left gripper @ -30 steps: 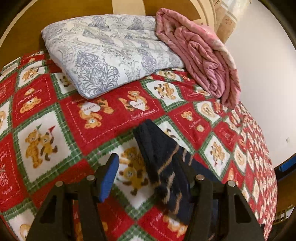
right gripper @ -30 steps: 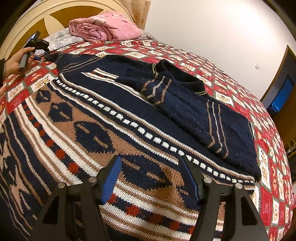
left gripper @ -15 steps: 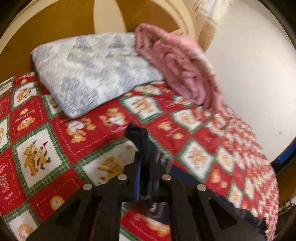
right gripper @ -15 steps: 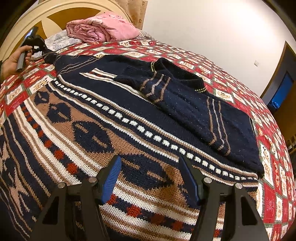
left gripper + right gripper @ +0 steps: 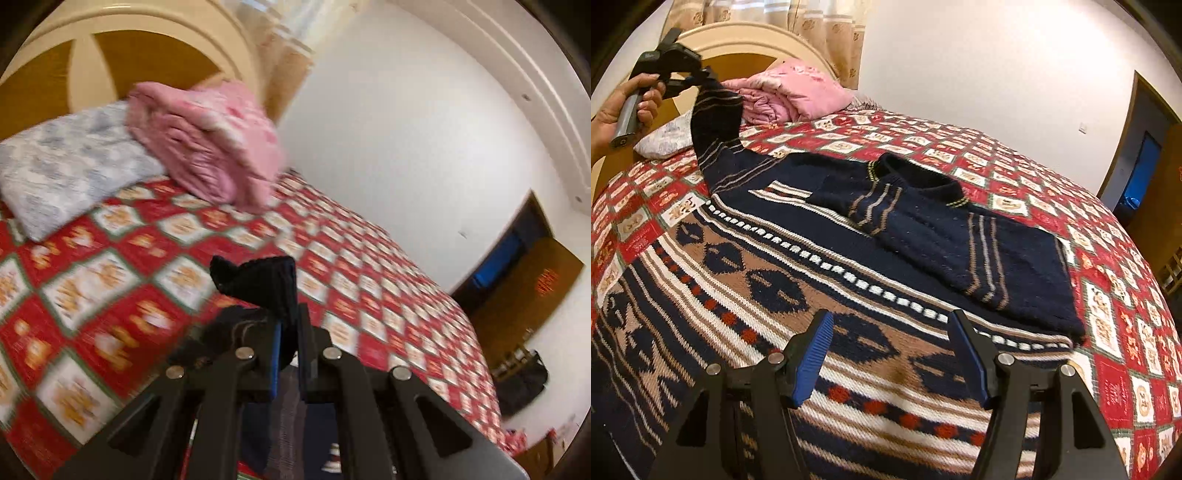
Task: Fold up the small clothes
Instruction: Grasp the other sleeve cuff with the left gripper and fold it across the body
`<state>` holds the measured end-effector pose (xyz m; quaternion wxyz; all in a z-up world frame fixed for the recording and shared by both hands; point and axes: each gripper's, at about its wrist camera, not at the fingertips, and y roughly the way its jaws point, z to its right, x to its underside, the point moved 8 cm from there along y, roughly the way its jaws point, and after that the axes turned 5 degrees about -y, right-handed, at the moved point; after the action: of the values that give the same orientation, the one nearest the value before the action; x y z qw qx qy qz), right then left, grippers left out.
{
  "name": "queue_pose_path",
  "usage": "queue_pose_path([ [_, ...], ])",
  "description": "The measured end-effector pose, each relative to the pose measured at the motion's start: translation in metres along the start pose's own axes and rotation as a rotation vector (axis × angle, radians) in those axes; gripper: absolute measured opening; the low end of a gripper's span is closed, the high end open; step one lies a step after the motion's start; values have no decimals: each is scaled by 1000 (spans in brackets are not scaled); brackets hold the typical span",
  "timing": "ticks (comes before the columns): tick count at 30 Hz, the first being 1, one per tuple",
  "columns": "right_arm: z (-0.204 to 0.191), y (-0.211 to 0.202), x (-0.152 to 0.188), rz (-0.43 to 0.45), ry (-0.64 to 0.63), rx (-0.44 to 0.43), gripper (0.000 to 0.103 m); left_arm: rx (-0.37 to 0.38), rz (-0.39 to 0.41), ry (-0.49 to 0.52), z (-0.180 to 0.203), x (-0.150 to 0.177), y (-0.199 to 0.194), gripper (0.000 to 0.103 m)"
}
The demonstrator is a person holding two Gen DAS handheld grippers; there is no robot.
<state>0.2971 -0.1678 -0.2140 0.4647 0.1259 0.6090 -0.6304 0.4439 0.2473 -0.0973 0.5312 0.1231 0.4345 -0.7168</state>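
A navy knitted sweater point(image 5: 916, 258) with tan stripes and patterned bands lies spread on the bed. One sleeve point(image 5: 982, 243) is folded across its chest. My left gripper point(image 5: 286, 347) is shut on the cuff point(image 5: 266, 284) of the other sleeve point(image 5: 716, 125) and holds it lifted above the bed; it also shows at the far left of the right wrist view point(image 5: 701, 75). My right gripper point(image 5: 894, 358) is open and empty, just above the sweater's lower patterned part.
The bed has a red teddy-bear quilt point(image 5: 1108, 295). A grey-white pillow point(image 5: 62, 173) and a folded pink blanket point(image 5: 214, 147) lie by the headboard point(image 5: 110, 62). A white wall and a doorway point(image 5: 1141, 155) are beyond the bed's far side.
My left gripper closed on the sleeve cuff and lifted it off the quilt, so the sleeve now hangs up from the sweater. My right gripper stayed open, roughly in place.
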Motion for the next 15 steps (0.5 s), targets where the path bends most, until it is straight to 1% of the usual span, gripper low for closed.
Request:
queue_pose_path([
  [4,14,-10,11,7,25,10,65,85,-69,23,57,42,12,7],
  [8,32,-16,29,1,61,19,65,141,-142,47,105,87,30,7],
  [11,46,-19,43,-4,103,17,65,173,-200,61,136,124,48,7],
  [15,65,-20,62,-12,184,3,65,185,-265,93,169,173,67,7],
])
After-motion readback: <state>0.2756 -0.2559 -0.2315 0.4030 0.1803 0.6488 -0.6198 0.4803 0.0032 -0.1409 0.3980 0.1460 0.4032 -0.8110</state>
